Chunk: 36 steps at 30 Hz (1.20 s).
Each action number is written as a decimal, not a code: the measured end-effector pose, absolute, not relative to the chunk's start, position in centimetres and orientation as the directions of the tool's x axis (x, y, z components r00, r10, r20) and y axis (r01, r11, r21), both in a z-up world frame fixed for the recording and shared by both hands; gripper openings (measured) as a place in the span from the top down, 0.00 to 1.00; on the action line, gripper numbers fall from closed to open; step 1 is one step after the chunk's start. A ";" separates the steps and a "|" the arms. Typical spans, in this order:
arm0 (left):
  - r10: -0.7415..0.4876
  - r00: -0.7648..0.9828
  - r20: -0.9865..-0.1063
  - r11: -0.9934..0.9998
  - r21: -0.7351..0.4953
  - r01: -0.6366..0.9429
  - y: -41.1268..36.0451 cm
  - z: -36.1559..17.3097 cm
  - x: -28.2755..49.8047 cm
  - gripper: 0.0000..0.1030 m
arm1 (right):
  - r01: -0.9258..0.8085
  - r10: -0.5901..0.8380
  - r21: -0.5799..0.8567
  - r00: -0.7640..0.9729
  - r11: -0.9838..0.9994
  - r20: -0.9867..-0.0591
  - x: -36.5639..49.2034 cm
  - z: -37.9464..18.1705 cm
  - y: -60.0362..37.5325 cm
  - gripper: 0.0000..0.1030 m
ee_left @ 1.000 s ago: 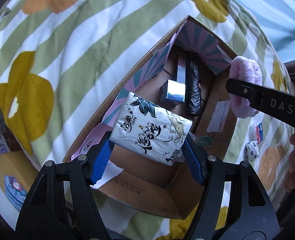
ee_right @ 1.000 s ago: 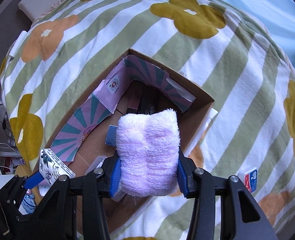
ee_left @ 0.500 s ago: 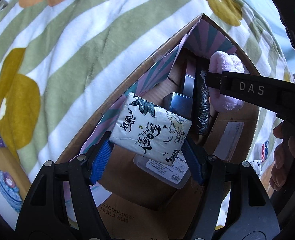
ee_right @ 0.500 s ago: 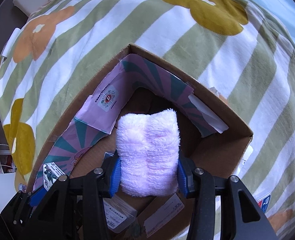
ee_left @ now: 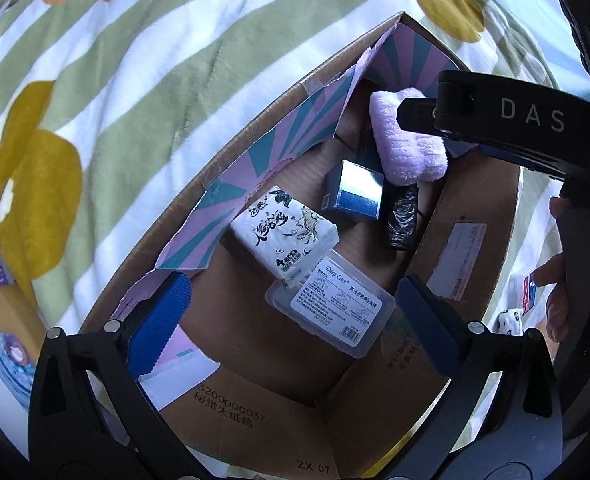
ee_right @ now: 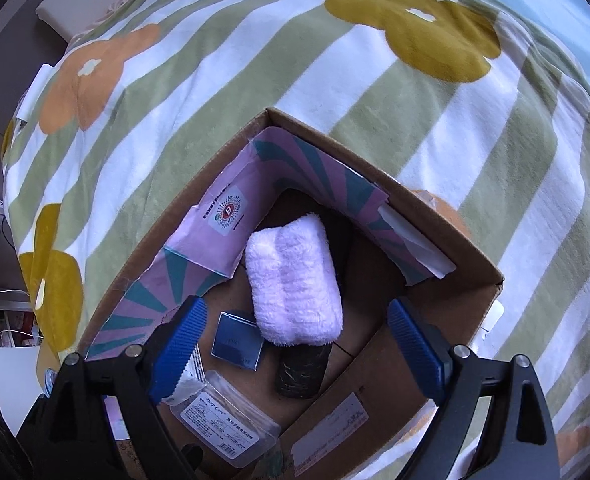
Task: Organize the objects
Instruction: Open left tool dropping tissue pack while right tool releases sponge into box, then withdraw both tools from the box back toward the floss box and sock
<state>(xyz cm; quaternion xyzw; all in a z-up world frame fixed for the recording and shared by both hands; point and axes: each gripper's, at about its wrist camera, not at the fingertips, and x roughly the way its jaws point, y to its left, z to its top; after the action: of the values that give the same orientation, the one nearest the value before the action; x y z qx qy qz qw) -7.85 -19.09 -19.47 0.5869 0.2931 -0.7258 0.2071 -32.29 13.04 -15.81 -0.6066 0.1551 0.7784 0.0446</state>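
A cardboard box (ee_left: 271, 100) (ee_right: 447, 232) with a pink-and-teal lining sits on a floral striped bedspread. Inside lies a white tissue pack (ee_left: 285, 234), fallen free below my left gripper (ee_left: 291, 316), whose jaws are opening with nothing pressed between them. A fluffy pink towel roll (ee_right: 293, 280) (ee_left: 407, 146) lies on the box floor. My right gripper (ee_right: 295, 344) hangs above it, jaws opening, pads apart from it. That gripper's black body (ee_left: 507, 128) crosses the upper right of the left wrist view.
Also in the box: a shiny blue carton (ee_left: 355, 190) (ee_right: 237, 344), a black wrapped roll (ee_left: 401, 220) (ee_right: 303, 372) and a clear labelled plastic case (ee_left: 335, 300) (ee_right: 225, 424). A hand (ee_left: 555, 288) grips the right tool. Small items (ee_left: 527, 292) lie on the bedspread (ee_right: 335, 60).
Both grippers sank into the box, then their jaws spread. The tissue pack dropped from the left gripper to the box floor. The pink towel dropped from the right gripper.
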 end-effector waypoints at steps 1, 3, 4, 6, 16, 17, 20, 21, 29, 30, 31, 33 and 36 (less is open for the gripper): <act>0.043 -0.227 -0.973 -0.743 -0.183 0.644 -19.1 -19.4 -7.9 0.00 | -0.262 -0.117 0.187 -0.261 -0.947 -0.958 -32.1 -15.7 13.0 0.12; 0.043 -0.229 -0.972 -0.746 -0.184 0.640 -19.0 -19.0 -7.9 0.00 | -0.267 -0.116 0.188 -0.264 -0.945 -0.958 -31.8 -15.2 12.9 0.12; 0.043 -0.232 -0.972 -0.747 -0.185 0.638 -18.9 -18.8 -7.8 0.00 | -0.271 -0.114 0.188 -0.267 -0.944 -0.957 -31.6 -15.0 12.8 0.12; 0.040 -0.241 -0.970 -0.750 -0.188 0.634 -18.8 -18.2 -7.6 0.00 | -0.273 -0.114 0.190 -0.271 -0.943 -0.956 -31.2 -14.3 12.7 0.12; 0.026 -0.291 -0.956 -0.788 -0.198 0.583 -18.2 -13.0 -6.0 0.00 | -0.305 -0.070 0.182 -0.344 -0.935 -0.936 -27.1 -7.7 11.5 0.12; 0.029 -0.295 -0.955 -0.794 -0.201 0.574 -18.1 -12.4 -5.8 0.00 | -0.310 -0.059 0.177 -0.355 -0.934 -0.933 -26.3 -6.9 11.3 0.12; 0.017 -0.317 -0.948 -0.823 -0.194 0.535 -17.4 -10.7 -5.1 0.00 | -0.336 -0.033 0.168 -0.373 -0.927 -0.927 -23.8 -4.9 11.1 0.12; 0.014 -0.320 -0.947 -0.833 -0.188 0.520 -17.1 -10.1 -4.8 0.00 | -0.347 -0.024 0.166 -0.379 -0.923 -0.925 -22.9 -4.3 11.1 0.12; 0.031 -0.383 -0.923 -0.908 -0.186 0.375 -14.3 -6.2 -3.4 0.00 | -0.476 0.071 0.146 -0.407 -0.867 -0.911 -14.8 -0.9 11.7 0.12; 0.031 -0.392 -0.919 -0.917 -0.182 0.354 -13.8 -5.7 -3.4 0.00 | -0.497 0.089 0.139 -0.409 -0.856 -0.908 -13.8 -0.5 11.8 0.12; 0.033 -0.400 -0.916 -0.924 -0.180 0.336 -13.4 -5.2 -3.4 0.00 | -0.524 0.117 0.130 -0.412 -0.842 -0.904 -12.7 -0.2 11.9 0.12; 0.046 -0.416 -0.908 -0.935 -0.185 0.302 -12.6 -4.5 -3.5 0.00 | -0.583 0.173 0.112 -0.410 -0.804 -0.896 -10.5 0.4 12.4 0.12; 0.077 -0.434 -0.897 -0.944 -0.205 0.257 -11.2 -3.4 -3.9 0.00 | -0.656 0.204 0.124 -0.400 -0.744 -0.894 -7.3 0.6 13.3 0.12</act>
<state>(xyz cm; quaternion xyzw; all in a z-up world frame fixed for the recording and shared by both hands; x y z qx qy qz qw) -3.94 -11.20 -3.39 0.5291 0.1578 -0.8320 0.0540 -7.26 13.28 0.60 -0.4777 0.2366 0.8025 0.2679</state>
